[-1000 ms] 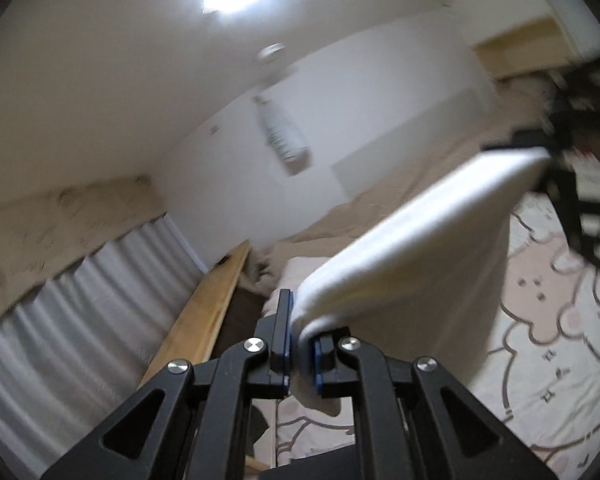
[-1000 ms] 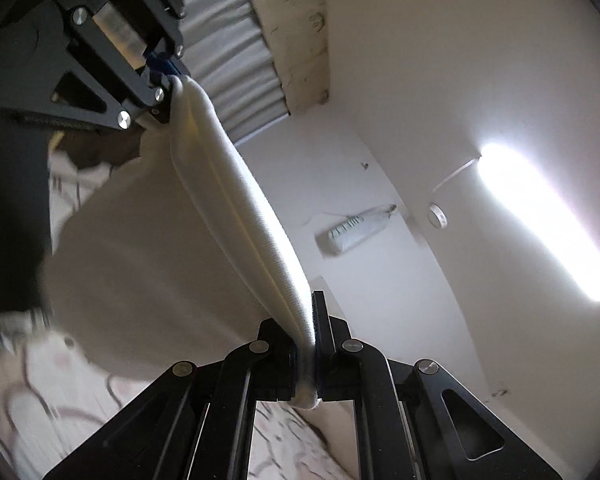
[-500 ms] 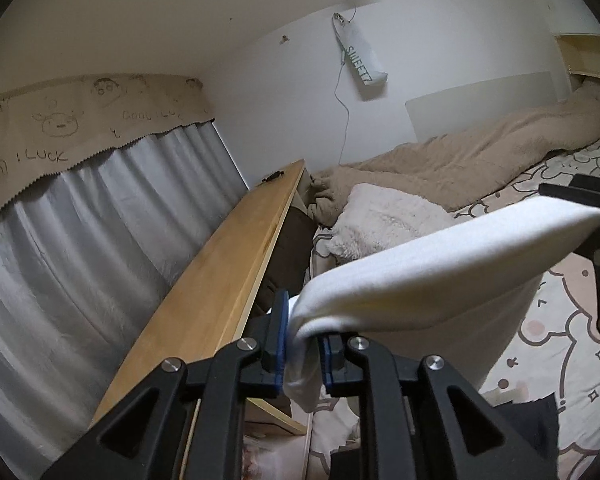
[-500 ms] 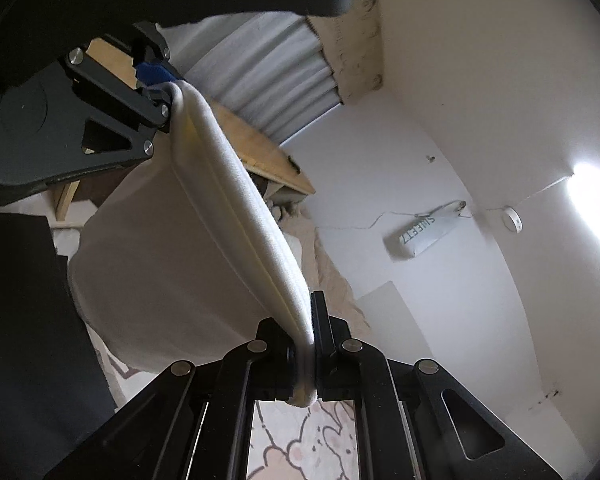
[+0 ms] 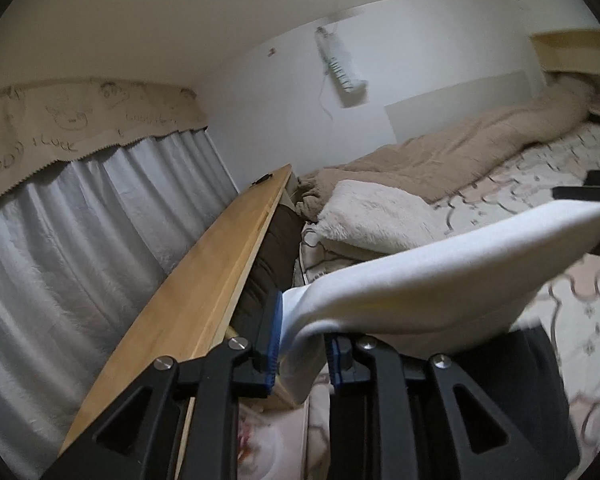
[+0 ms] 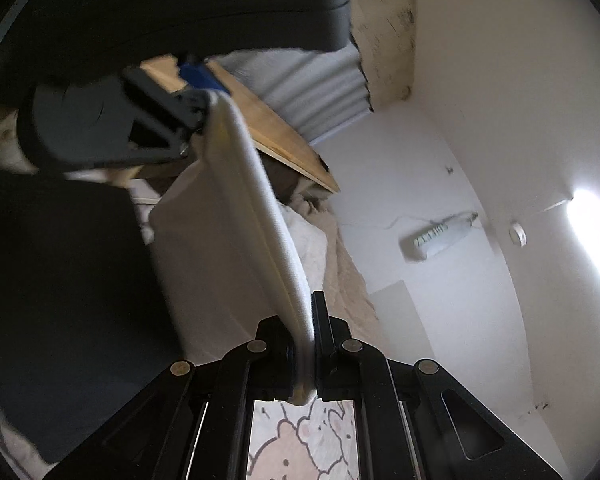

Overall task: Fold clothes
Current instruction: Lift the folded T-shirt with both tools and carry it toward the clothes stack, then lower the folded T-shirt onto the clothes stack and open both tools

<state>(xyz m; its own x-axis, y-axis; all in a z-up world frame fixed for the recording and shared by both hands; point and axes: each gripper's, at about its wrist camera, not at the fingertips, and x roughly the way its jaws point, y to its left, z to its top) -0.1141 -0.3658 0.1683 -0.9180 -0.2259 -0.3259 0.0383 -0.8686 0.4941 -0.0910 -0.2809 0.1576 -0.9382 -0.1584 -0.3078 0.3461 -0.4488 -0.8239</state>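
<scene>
A white garment (image 5: pixel 440 276) hangs stretched between my two grippers above the bed. My left gripper (image 5: pixel 304 332) has one end of it between its blue pads; the jaws are opening, and the cloth still fills the gap and drapes over the right pad. From the right wrist view, the same left gripper (image 6: pixel 198 108) is up at the far end of the white garment (image 6: pixel 256 216). My right gripper (image 6: pixel 306 344) is shut on the near end, with the fold pinched tight. A dark edge of the right gripper (image 5: pixel 592 188) shows at the cloth's far end.
A bear-print sheet (image 5: pixel 580 312) covers the bed, with a black garment (image 5: pixel 516 356) lying under the white one. A fluffy pillow (image 5: pixel 372 216) and a tan blanket (image 5: pixel 460 148) lie farther back. A wooden board (image 5: pixel 204 300) and grey curtain (image 5: pixel 80 240) line the left.
Both grippers have come down and tipped from the ceiling toward the bed, carrying the garment. The left gripper's pads stand wider apart than before. The right grip is unchanged.
</scene>
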